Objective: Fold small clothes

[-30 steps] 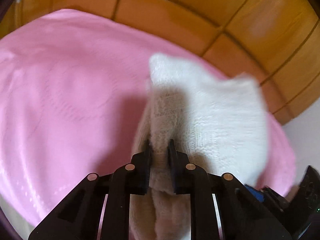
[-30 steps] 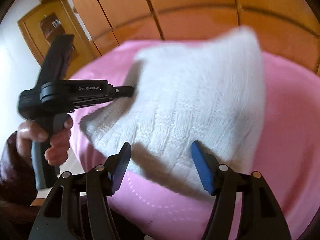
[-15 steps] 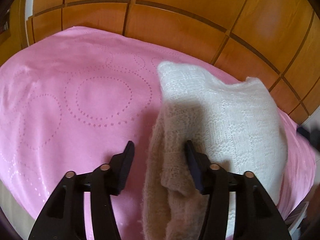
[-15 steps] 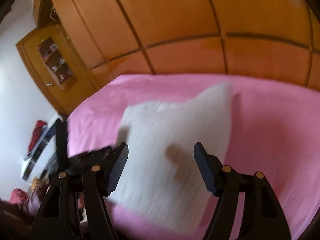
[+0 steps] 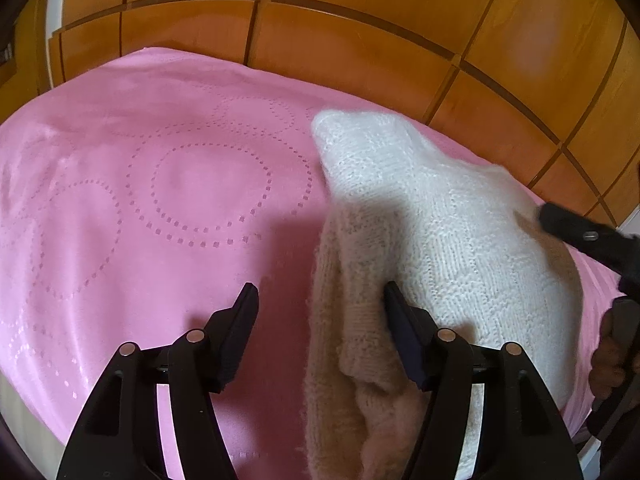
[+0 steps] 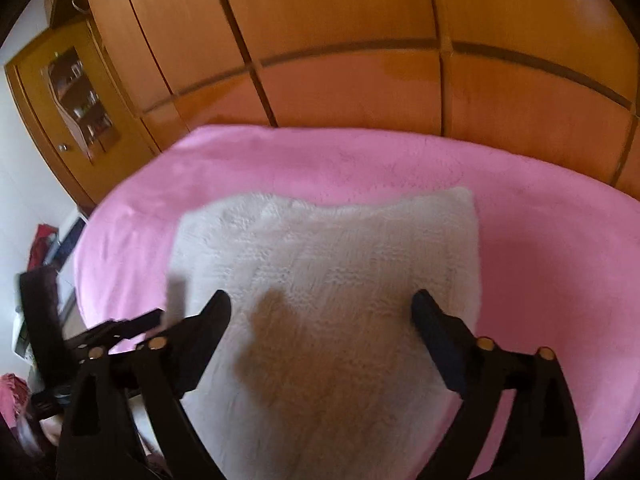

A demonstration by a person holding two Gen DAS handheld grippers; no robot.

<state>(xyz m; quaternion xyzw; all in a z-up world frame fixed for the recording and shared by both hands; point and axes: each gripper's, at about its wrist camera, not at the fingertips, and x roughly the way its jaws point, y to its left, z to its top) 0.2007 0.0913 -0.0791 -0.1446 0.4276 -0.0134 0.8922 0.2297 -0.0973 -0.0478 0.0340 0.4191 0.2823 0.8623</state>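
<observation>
- The white knit garment (image 5: 460, 240) lies on the pink blanket (image 5: 160, 200).
- The left gripper (image 5: 318, 304) and the right gripper (image 6: 320, 312) are both spread, holding nothing.
- The garment looks soft, light and floppy; a folded edge seems the best place to grip.

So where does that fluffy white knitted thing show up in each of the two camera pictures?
Left wrist view: the white knitted garment fills the right half, lying on the pink blanket, its near edge between the open left gripper.
Right wrist view: it sits centre and low, ahead of the open right gripper.
Shared landmark: the wooden wardrobe behind.
</observation>
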